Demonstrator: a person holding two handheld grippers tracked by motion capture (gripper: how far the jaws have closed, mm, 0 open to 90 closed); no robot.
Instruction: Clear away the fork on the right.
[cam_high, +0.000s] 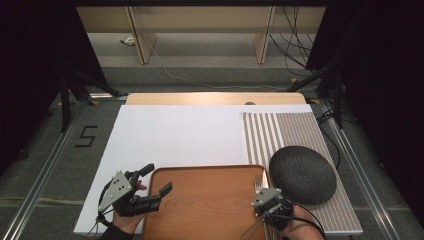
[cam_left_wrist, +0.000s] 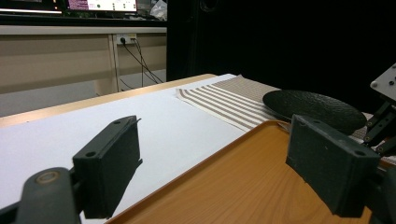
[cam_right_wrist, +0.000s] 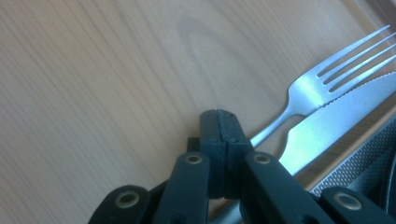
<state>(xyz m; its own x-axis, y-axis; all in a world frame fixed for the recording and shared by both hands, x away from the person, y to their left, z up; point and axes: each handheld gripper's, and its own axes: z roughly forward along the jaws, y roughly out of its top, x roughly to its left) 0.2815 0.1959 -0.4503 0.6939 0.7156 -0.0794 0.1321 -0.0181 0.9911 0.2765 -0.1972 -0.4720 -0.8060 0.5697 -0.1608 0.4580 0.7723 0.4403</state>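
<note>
Right tongs pressed together, hiding fork handle, knife blade cut off, left tongs wide

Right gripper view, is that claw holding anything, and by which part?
Nothing is visibly held: the right claw is shut, pads pressed together, above the wooden tray. The fork and knife lie beside it, not between the pads.

High view looks down; both gripper views skim the shared tray.
</note>
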